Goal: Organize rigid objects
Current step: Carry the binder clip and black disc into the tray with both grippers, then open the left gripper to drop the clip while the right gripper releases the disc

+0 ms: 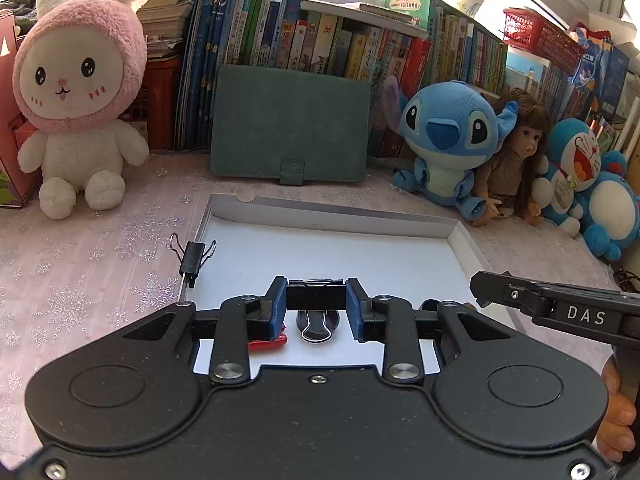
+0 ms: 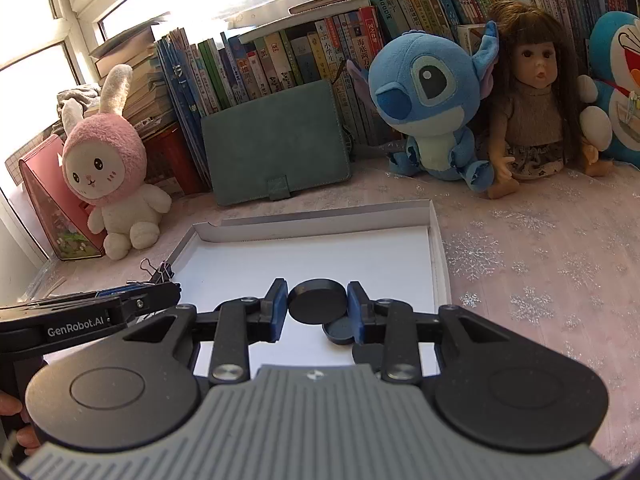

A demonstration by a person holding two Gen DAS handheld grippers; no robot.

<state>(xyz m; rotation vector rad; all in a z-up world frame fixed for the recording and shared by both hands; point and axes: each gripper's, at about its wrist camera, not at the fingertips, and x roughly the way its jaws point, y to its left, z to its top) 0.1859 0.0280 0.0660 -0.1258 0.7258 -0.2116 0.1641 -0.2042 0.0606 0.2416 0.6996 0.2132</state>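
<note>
Tray: the shallow white cardboard box lid is lying mid-frame on the pink snowflake tablecloth; both claws are hanging over it
Left gripper: clamping a black metal binder clip across its body, centre of the left view; a second black binder clip is sitting on the tray's left rim
Right gripper: pinching a round black plastic lid edge-on; a smaller black cap is lying just below
Advice: lowering each piece flat onto bare white before releasing, I judge; keeping like beside like
</note>
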